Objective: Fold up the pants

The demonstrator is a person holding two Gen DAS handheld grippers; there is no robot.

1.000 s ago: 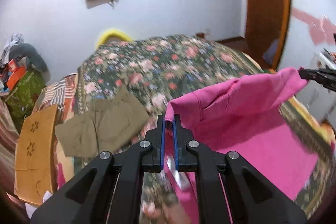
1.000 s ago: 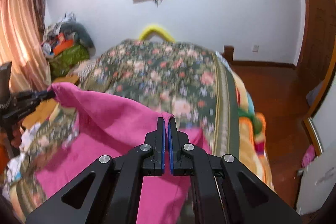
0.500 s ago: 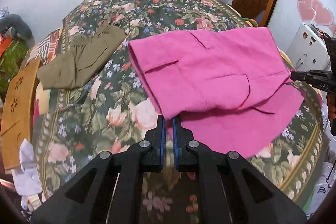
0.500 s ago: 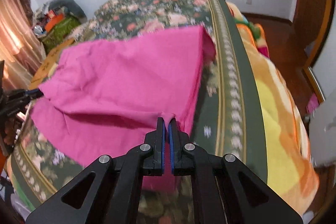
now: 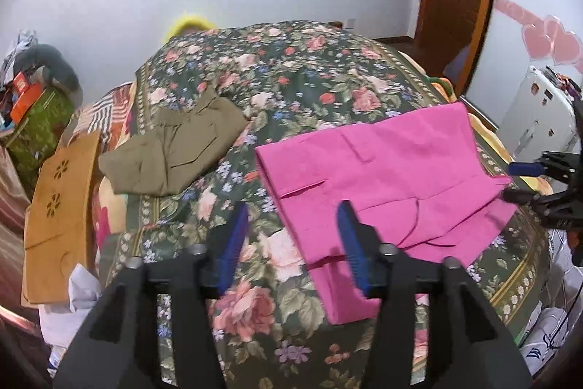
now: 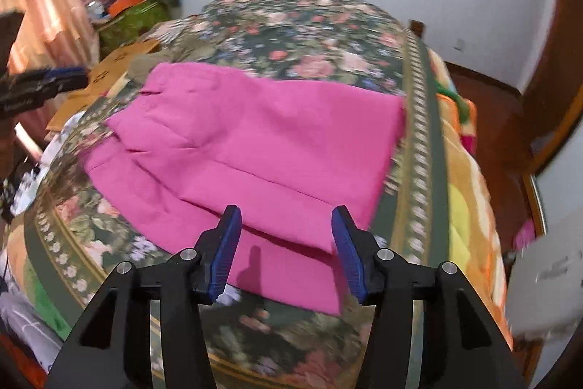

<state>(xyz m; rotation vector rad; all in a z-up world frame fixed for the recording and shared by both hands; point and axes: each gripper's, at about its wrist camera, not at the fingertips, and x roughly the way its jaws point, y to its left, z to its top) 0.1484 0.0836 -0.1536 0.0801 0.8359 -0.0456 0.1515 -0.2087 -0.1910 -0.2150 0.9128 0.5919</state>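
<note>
Pink pants lie folded over on the floral bedspread, top layer shorter than the layer under it. They also show in the right wrist view. My left gripper is open and empty above the pants' near left corner. My right gripper is open and empty above the pants' near edge. The right gripper also shows at the right edge of the left wrist view, open. The left gripper shows blurred at the left edge of the right wrist view.
Folded olive pants lie on the bed to the left of the pink ones. An orange cardboard box and white cloth sit beside the bed's left edge. A white case stands at the right.
Both grippers were shut on the pink pants, folded them over onto the bed, then opened and let go. Both have pulled back and up from the cloth.
</note>
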